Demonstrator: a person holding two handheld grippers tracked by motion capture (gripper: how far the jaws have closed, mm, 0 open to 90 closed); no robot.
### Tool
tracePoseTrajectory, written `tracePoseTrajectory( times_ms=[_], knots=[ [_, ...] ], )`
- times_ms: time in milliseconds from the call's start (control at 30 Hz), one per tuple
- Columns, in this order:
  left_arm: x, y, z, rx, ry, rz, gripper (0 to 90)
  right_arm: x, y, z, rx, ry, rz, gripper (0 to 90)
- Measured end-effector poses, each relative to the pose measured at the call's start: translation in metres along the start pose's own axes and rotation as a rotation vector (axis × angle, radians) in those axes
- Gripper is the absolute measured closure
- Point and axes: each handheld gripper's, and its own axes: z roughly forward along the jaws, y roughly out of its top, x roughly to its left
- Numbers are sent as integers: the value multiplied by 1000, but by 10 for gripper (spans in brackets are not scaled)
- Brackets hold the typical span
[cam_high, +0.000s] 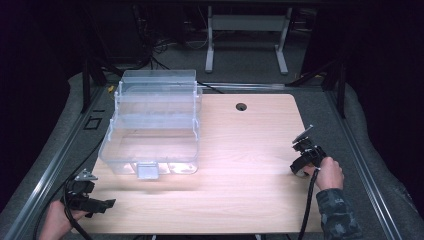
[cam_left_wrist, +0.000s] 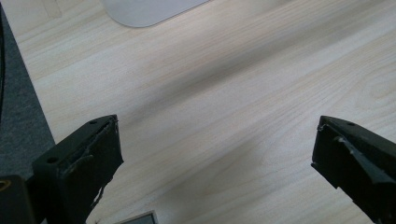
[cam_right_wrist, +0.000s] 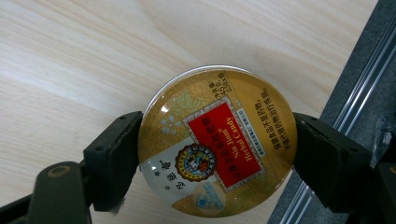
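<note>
Pale wood-grain counter (cam_high: 240, 150) carries everything in the high view. At its near left corner a hand (cam_high: 52, 225) holds the left gripper (cam_high: 107, 204), low over the surface; in the left gripper view its black fingers (cam_left_wrist: 84, 158) stand spread wide apart with bare wood between them. Behind it, toward the far left, sits a clear plastic tiered storage box (cam_high: 152, 122) with a small grey latch (cam_high: 147, 170) on its near wall. At the right edge, another hand (cam_high: 330, 172) holds the right gripper (cam_high: 300, 167). In the right gripper view its fingers (cam_right_wrist: 114, 158) are clamped on either side of a round gold candy tin (cam_right_wrist: 215, 140) with a red label, above the counter's edge.
</note>
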Motion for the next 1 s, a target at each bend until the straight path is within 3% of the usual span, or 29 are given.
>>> tracePoseTrajectory(
  times_ms=[367,433,533,833,900,933,967,1000],
  knots=[
    [0,0,0,4,-1,1,16,-8,-2,8,25,6,33,199],
    [0,0,0,3,-2,3,16,-9,-2,8,30,35,37,195],
    [0,0,0,3,-2,2,16,-10,-3,6,21,38,38,145],
    [3,-1,-5,0,5,-6,15,-4,-11,-14,-89,60,44,66],
    [4,0,-7,-7,8,-12,15,6,-17,-25,-145,70,31,50],
    [4,0,-7,-11,9,-15,15,9,-19,-28,-161,97,19,47],
    [5,1,-8,-10,10,-14,15,16,-21,-31,-170,45,9,45],
    [5,1,-9,-11,11,-17,15,19,-23,-33,-189,120,-4,42]
  ],
)
